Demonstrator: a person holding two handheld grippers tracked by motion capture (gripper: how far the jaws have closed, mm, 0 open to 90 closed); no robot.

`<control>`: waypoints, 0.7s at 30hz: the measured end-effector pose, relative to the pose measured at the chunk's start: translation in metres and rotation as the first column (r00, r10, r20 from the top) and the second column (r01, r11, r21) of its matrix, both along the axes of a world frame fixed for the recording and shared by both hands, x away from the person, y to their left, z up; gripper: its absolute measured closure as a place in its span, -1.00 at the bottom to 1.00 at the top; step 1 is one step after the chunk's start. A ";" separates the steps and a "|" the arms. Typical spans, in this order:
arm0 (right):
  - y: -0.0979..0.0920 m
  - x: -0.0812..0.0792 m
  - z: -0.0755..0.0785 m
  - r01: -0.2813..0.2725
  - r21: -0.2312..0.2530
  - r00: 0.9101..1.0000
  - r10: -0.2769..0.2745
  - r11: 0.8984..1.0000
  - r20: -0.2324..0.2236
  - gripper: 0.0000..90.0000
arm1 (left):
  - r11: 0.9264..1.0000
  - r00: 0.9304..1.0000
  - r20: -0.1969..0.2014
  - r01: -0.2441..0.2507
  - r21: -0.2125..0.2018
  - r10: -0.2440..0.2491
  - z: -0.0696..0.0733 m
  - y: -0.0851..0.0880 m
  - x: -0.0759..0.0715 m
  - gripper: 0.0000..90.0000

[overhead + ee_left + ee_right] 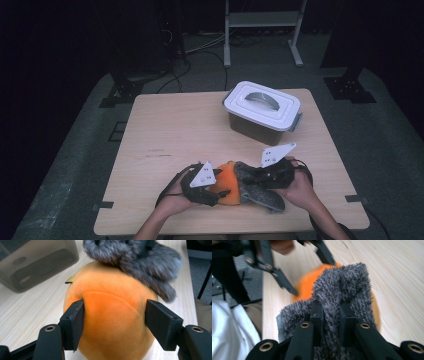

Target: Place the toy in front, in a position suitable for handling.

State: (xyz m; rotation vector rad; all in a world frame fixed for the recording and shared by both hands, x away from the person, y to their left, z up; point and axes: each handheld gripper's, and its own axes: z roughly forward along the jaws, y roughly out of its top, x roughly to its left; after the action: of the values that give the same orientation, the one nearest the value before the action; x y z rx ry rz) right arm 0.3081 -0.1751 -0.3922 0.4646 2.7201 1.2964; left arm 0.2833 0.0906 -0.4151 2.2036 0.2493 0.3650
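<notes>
The soft orange ball (230, 187) lies on the tabletop (170, 135) near the front edge, just in front of the person, with a fuzzy grey cloth (255, 187) draped over its right side. The right tool (331, 312) is pinched tight on a fold of that cloth. The left tool (115, 323) is partly open with the ball between its jaws; one jaw touches the ball's side and the other stands a little off, so it is not squeezing yet. The job looks like pulling the cloth off the ball, or wrapping it. To do it well, the left tool should close gently until both jaws press the ball and keep it from rolling. Then the right tool can pull the cloth slowly and low. A hard tug could drag the ball along. The grey box with the white lid (262, 112) stands well apart at the back.
</notes>
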 end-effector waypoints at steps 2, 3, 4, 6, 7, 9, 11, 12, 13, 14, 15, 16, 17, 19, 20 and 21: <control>-0.006 0.002 -0.005 0.016 -0.012 1.000 -0.016 1.000 -0.022 0.69 | 1.000 1.000 -0.004 -0.001 -0.009 0.001 0.002 0.000 0.001 -0.36; -0.006 0.002 -0.005 0.016 -0.012 1.000 -0.016 1.000 -0.022 0.69 | 1.000 1.000 -0.005 -0.004 -0.022 0.004 0.003 0.000 0.001 -0.36; -0.007 0.002 -0.006 0.011 -0.014 1.000 -0.011 1.000 -0.026 0.69 | 0.999 1.000 -0.003 -0.011 -0.034 0.010 0.005 0.001 0.002 -0.41; -0.005 0.000 -0.008 -0.022 -0.025 0.999 0.021 0.999 -0.030 0.69 | 0.997 0.999 -0.027 -0.028 -0.078 0.026 0.008 0.002 0.005 -0.49; -0.004 -0.001 -0.009 -0.038 -0.027 0.999 0.037 0.999 -0.031 0.69 | 0.996 0.999 -0.030 -0.032 -0.080 0.030 0.008 0.002 0.006 -0.54; -0.003 -0.001 -0.010 -0.060 -0.030 0.997 0.058 0.998 -0.042 0.69 | 0.996 0.999 -0.027 -0.033 -0.084 0.031 0.006 0.000 0.006 -0.58; -0.003 -0.001 -0.010 -0.077 -0.037 0.996 0.075 0.996 -0.041 0.69 | 0.996 0.999 -0.027 -0.027 -0.082 0.025 0.003 -0.002 0.006 -0.60; -0.003 -0.001 -0.010 -0.081 -0.040 0.996 0.079 0.996 -0.043 0.69 | 0.997 1.000 -0.024 -0.015 -0.072 0.013 0.002 -0.002 0.005 -0.51; -0.003 -0.001 -0.009 -0.083 -0.046 0.996 0.082 0.995 -0.041 0.69 | 0.998 1.000 -0.016 0.002 -0.060 -0.003 0.001 -0.003 0.004 -0.40; -0.004 -0.001 -0.007 -0.072 -0.048 0.997 0.070 0.996 -0.035 0.69 | 0.999 1.000 -0.016 0.004 -0.053 -0.005 0.000 -0.003 0.003 -0.32; -0.005 0.000 -0.005 -0.057 -0.041 0.998 0.056 0.998 -0.028 0.69 | 0.999 1.000 -0.022 0.011 -0.043 -0.012 0.000 -0.004 0.002 -0.30; -0.005 -0.001 -0.001 -0.039 -0.022 0.999 0.039 0.999 -0.019 0.70 | 0.999 0.999 -0.024 0.023 -0.040 -0.024 0.000 -0.004 0.002 -0.27; -0.005 -0.002 0.002 -0.029 0.005 1.000 0.029 1.000 -0.011 0.70 | 0.999 0.999 -0.026 0.032 -0.038 -0.033 0.000 -0.003 0.002 -0.26; -0.004 -0.003 0.008 -0.007 0.042 1.000 0.006 0.999 0.011 0.69 | 0.999 0.999 -0.028 0.041 -0.032 -0.042 0.001 -0.003 0.001 -0.25; -0.003 -0.003 0.009 -0.007 0.040 1.000 0.006 0.999 0.012 0.69 | 0.999 0.999 -0.028 0.042 -0.030 -0.042 0.001 -0.002 0.000 -0.25; -0.001 -0.002 0.008 -0.006 0.030 1.000 0.006 1.000 0.009 0.69 | 0.999 0.999 -0.027 0.043 -0.027 -0.044 0.001 -0.002 0.000 -0.26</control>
State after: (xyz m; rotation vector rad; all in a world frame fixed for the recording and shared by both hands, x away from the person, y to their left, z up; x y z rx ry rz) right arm 0.3060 -0.1761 -0.3843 0.4529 2.7001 1.3395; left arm 0.2835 0.0883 -0.4138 2.1858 0.2191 0.3059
